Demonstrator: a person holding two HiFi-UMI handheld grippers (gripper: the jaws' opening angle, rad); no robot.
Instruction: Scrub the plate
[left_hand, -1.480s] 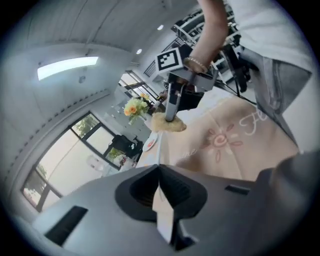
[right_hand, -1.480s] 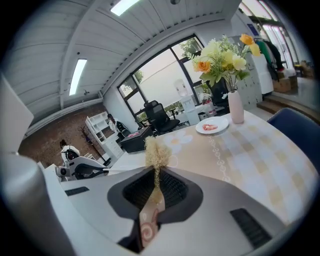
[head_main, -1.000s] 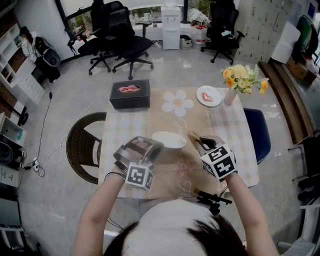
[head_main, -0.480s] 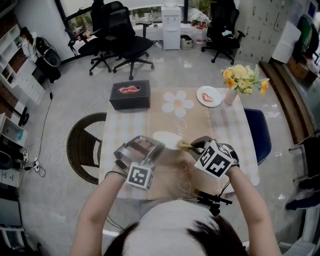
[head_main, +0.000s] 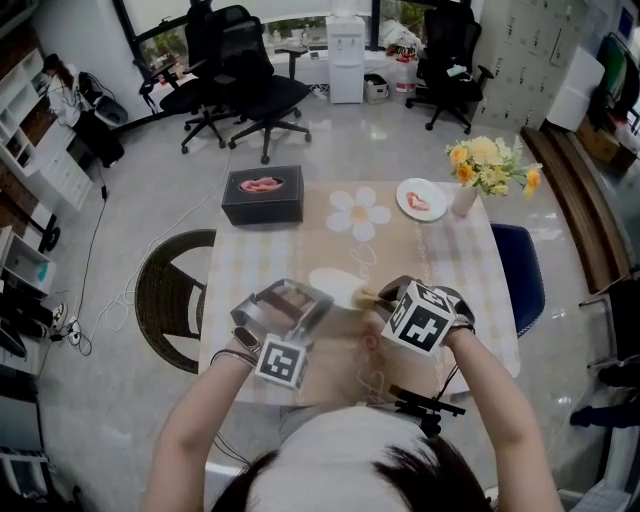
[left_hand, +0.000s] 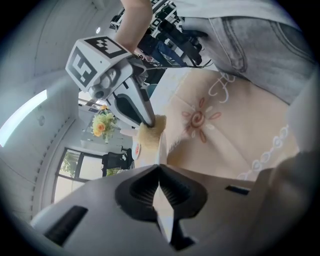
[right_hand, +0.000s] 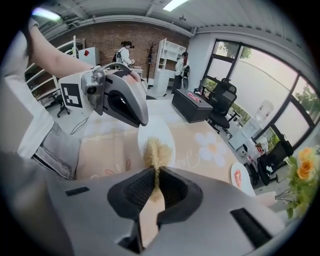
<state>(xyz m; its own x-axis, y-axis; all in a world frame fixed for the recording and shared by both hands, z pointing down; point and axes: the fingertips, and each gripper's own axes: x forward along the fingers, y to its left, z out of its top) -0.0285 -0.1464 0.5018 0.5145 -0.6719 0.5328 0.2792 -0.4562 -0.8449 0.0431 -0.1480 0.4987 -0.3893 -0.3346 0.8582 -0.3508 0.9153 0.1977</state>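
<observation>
The right hand-held gripper (head_main: 388, 296), clamped on a straw-coloured scrubber (head_main: 366, 297), has swung in from beside the white plate (head_main: 335, 285) in the head view. Its tuft now meets the plate's right rim, so scrubbing looks just begun. The left hand-held gripper (head_main: 312, 298) pinches the plate's left edge, mid-worktop (head_main: 450, 250). The left gripper view shows its jaws closed on the thin rim. The right gripper view shows the scrubber's handle gripped and its bristles on the plate. A flower-print cloth covers the worktop; a black box (head_main: 262, 195) and a vase of flowers (head_main: 487, 160) stand farther off, with office chairs (head_main: 250, 80) behind
</observation>
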